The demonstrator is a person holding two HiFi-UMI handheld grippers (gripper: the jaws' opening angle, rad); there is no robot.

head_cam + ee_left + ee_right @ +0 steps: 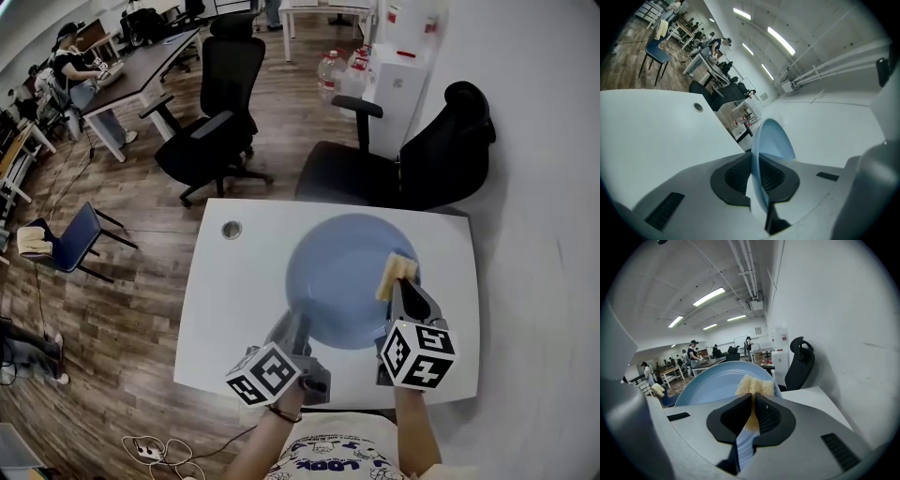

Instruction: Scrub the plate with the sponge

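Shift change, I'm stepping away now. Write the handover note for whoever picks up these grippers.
Left gripper: shut on the near rim of the blue plate, which is on the white table.
Right gripper: shut on the yellow sponge, held at the plate's right edge.
Done: plate and sponge both gripped.
Left: scrub across the plate; how much is already scrubbed can't be told.

The left gripper's [757, 180] jaws clamp the blue plate's [771, 140] rim.

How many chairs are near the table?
3: a black chair past the table's far left corner, a second black chair at its far edge, a blue chair to the left. Others may be hidden.
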